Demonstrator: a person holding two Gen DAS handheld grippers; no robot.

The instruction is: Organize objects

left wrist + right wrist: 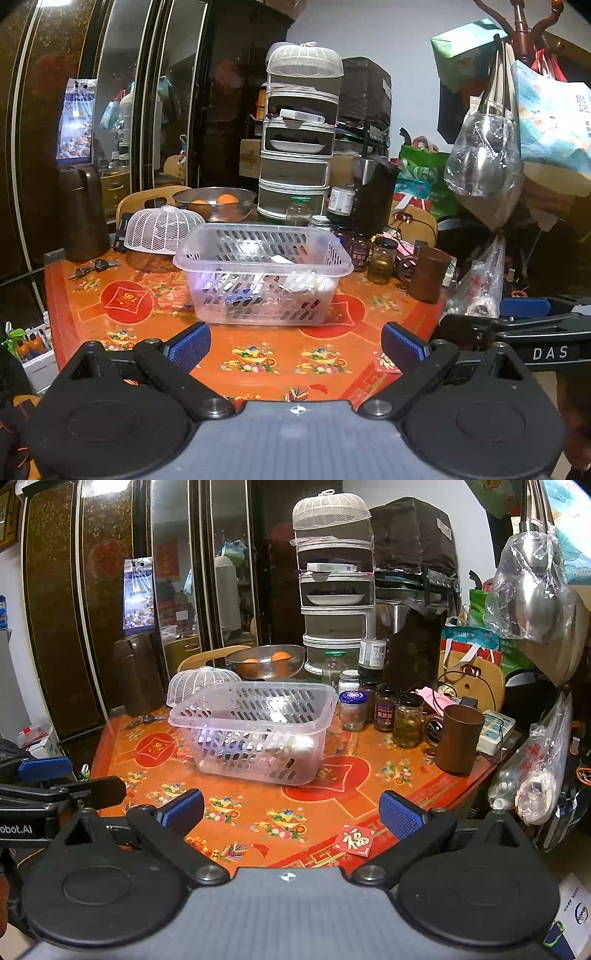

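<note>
A clear slotted plastic basket [262,273] stands mid-table on the orange patterned tablecloth [258,354]; it also shows in the right wrist view [255,731]. It holds several small items, blurred through the walls. My left gripper [295,347] is open and empty, hovering above the table's near edge, short of the basket. My right gripper [291,812] is open and empty, also over the near edge. A small red card [352,840] lies on the cloth near the right gripper's right finger. Each gripper shows at the edge of the other's view.
Behind the basket are a white mesh dome cover [162,229], a metal bowl with oranges [214,201], a tiered food cover tower [299,147], several jars [384,709] and a brown cup [460,738]. A brown jug [83,212] stands far left. Bags hang at right [484,155].
</note>
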